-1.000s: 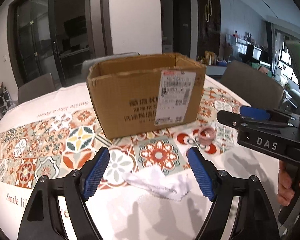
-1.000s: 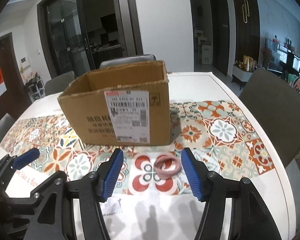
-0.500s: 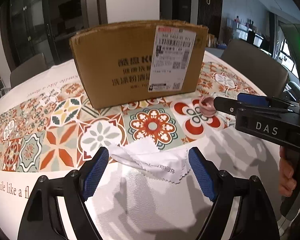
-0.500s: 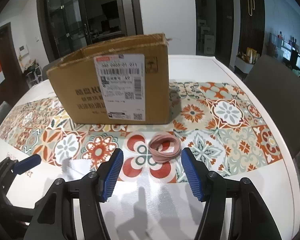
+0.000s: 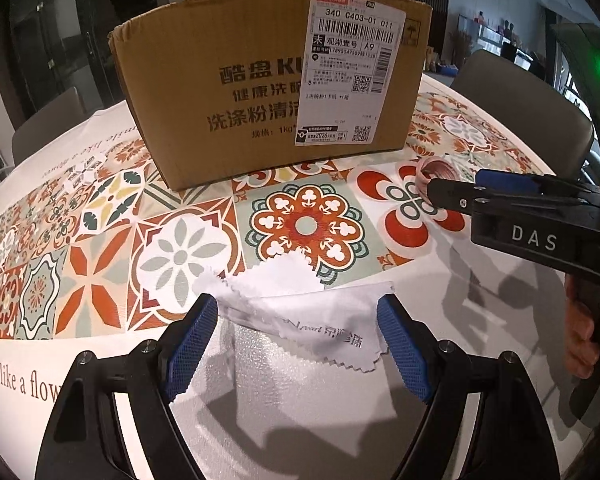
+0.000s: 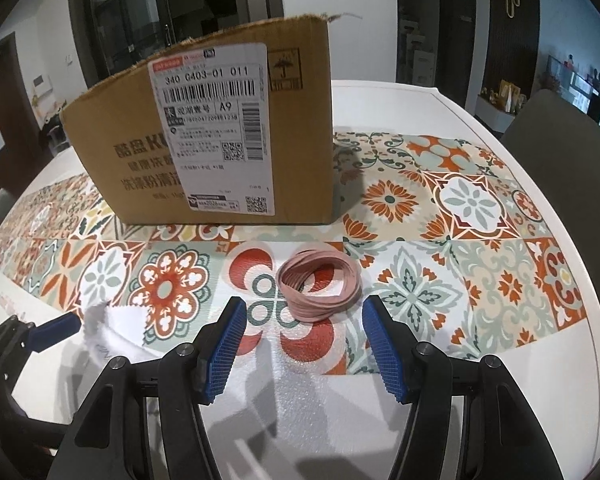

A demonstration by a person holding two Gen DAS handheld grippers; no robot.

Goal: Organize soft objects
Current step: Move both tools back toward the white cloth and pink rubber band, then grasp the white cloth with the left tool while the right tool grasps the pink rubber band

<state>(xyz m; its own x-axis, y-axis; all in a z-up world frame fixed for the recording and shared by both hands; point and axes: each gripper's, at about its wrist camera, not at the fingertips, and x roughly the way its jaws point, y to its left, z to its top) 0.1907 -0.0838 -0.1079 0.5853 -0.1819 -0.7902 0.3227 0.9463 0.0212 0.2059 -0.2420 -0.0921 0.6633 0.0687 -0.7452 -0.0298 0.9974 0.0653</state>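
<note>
**Cloth and band coil framed by two spread tools**

While both tools are held over the bench, their pads are seen standing apart with nothing clamped. Between the blue pads of the left tool point(image 5: 298, 344) a white cloth point(image 5: 300, 316) is laid flat on the bench; its long axis runs across the gap from one pad to the other, and its pinked edge on the far side is folded up towards the cardboard box point(image 5: 276, 92). Whether the pads touch the cloth cannot be told. Just ahead of the right tool point(image 6: 304, 344), slightly beyond its pad tips, a coil of pink bands point(image 6: 319, 286) is lying flat, its opening turned upward and its longer span set crosswise to the tool.

The bench point(image 6: 440, 96) is covered by a white cloth printed with orange, green and grey tile patterns. The box is stood upright beyond both tools, a white shipping label point(image 5: 348, 68) facing them. Grey chair backs point(image 6: 560, 152), dark glazed doors and shelving are seen around the room.

The box's inside is hidden from both views. From the left tool's camera the pink coil is mostly covered by the right tool's finger. Part of a hand point(image 5: 580, 340) is cut off at the right edge.
</note>
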